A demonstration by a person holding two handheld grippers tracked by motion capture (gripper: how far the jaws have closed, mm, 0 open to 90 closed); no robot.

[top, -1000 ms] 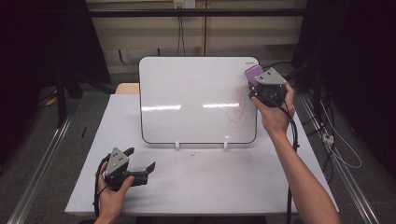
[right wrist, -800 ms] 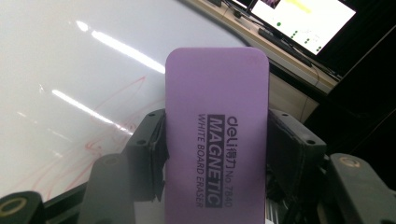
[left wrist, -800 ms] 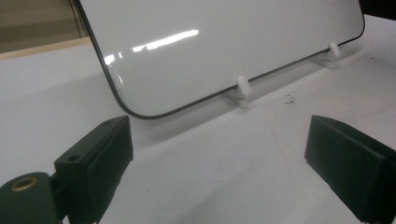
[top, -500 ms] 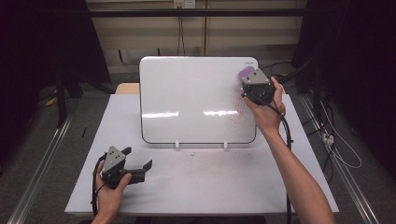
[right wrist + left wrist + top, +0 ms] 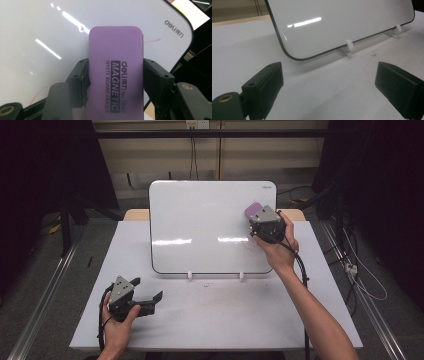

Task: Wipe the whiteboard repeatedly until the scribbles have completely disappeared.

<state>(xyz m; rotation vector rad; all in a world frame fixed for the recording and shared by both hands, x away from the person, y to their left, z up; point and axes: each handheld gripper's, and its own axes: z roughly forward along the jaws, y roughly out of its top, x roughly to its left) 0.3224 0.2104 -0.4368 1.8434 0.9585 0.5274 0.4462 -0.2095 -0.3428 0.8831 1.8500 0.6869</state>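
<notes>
- Clamped across its narrow sides between the jaws of the right gripper (image 5: 263,218): a purple whiteboard eraser (image 5: 116,70), label facing the camera, felt side turned toward the whiteboard (image 5: 210,227), presumably so that the wiping face meets the surface flat.
- Held against the board's right half, below the brand mark at the upper right corner; faint red pen strokes (image 5: 152,40) visible beside the eraser and again near the lower left edge of the right gripper view, the likely targets of the wiping.
- Gripped low on its body, leaving the upper part free beyond the jaws, apparently to keep the black pads clear of the board while wiping.
- Propped near upright on two small white clips (image 5: 349,46) at the bottom edge, standing toward the far side of the white table (image 5: 220,320); tilted slightly back, judged steady enough for light one-handed pressure.
- Parked low at the table's near left corner, well apart from the board: the left gripper (image 5: 148,301), jaws spread wide with nothing between them, seemingly resting in reserve rather than bracing the board.
- Glare bands across the glossy surface, hiding any fainter marks.
</notes>
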